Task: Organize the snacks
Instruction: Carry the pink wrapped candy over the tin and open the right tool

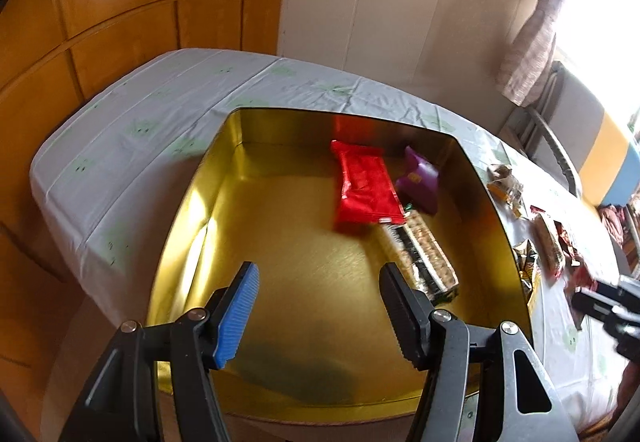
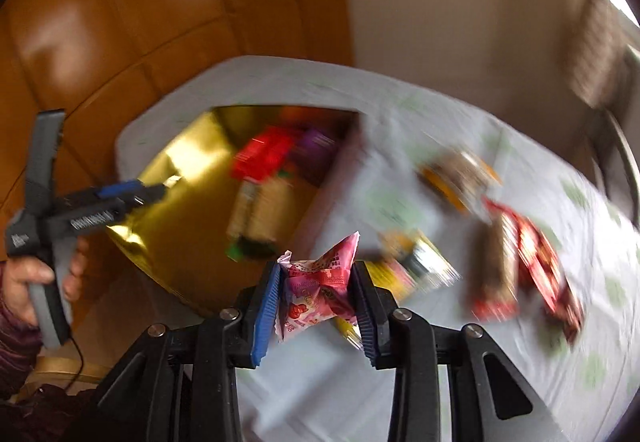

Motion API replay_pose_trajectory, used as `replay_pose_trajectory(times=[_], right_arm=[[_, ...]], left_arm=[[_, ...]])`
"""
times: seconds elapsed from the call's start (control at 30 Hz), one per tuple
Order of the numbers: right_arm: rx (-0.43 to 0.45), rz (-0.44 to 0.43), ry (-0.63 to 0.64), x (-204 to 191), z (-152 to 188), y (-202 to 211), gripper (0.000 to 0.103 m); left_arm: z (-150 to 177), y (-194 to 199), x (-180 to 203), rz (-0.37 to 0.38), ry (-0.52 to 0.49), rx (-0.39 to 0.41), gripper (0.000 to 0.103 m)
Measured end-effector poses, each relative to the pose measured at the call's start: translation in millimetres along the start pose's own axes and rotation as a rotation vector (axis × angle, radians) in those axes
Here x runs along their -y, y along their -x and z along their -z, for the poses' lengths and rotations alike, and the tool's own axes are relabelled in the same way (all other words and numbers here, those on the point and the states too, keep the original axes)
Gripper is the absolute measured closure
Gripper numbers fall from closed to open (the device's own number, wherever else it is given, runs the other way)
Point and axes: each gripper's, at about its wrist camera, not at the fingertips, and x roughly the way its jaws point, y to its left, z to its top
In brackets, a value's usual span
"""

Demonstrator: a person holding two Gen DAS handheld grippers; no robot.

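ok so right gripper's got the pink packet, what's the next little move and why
Probably carry the pink packet left over the gold tin and let go. The right gripper is shut on it above the tablecloth, while the left gripper hangs open over the tin.

A crumpled pink snack packet [image 2: 316,284] sits pinched in the right claw [image 2: 316,282]; the gold tin [image 2: 180,226] lies ahead-left.
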Motion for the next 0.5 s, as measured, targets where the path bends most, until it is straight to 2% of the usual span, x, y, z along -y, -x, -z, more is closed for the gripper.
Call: replay_pose_trajectory(times=[0.17, 0.37, 0.5], right_arm=[[-0.102, -0.082, 0.131, -47.9, -22.8, -48.9, 0.067], [-0.273, -0.061, 0.154, -66.7, -20.5, -95.5, 0.066], [-0.323, -0.042, 0.158, -71.4, -14.7, -107.6, 0.065]], left_arm=[[4.7, 4.7, -14.4, -0.009, 0.030, 0.009, 0.040], [7.1, 7.3, -31.3, -0.024, 0.058, 0.007, 0.038], [8.8, 4.0, -35.4, -0.024, 0.068, -0.003, 0.038]])
